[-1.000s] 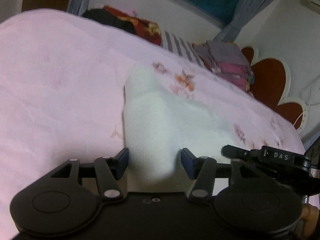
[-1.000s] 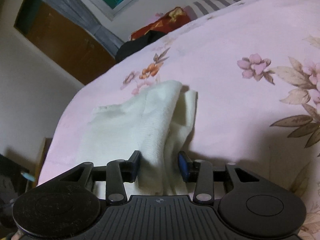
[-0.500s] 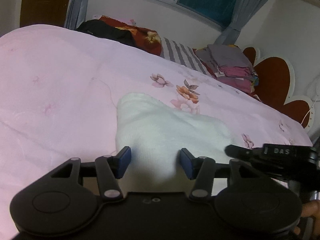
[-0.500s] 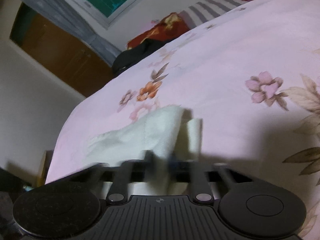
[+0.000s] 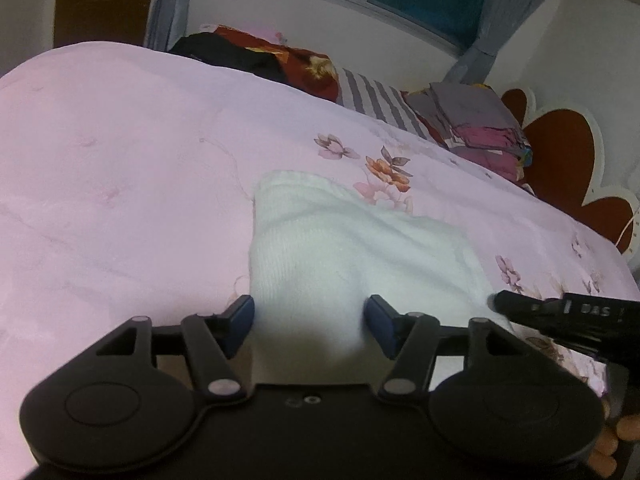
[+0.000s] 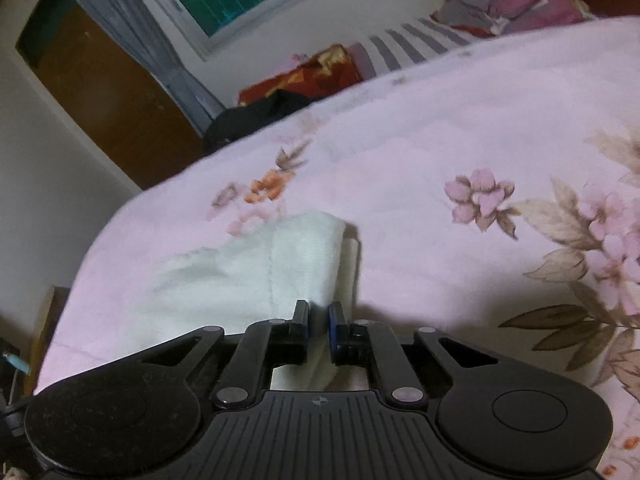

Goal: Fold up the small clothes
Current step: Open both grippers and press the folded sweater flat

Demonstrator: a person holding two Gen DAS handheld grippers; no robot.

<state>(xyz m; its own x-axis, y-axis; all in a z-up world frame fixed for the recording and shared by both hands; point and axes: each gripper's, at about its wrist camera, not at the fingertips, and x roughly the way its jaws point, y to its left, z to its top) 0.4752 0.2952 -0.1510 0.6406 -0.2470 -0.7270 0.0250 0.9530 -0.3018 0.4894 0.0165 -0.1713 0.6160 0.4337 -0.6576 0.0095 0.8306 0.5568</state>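
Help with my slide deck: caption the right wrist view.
Right gripper pinches white cloth's edge on the pink floral bedspread.

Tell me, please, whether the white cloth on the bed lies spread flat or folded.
Folded: in the right wrist view the white cloth shows stacked layers at its edge.

A white sock (image 5: 352, 248) lies on a pale pink bedspread (image 5: 120, 184) printed with flowers.

The near edge of the white cloth (image 5: 352, 248) is hidden behind the left gripper (image 5: 310, 320) body. In the right wrist view, the folded clothes pile (image 6: 528, 4) beyond the cloth is blurred and cut off.
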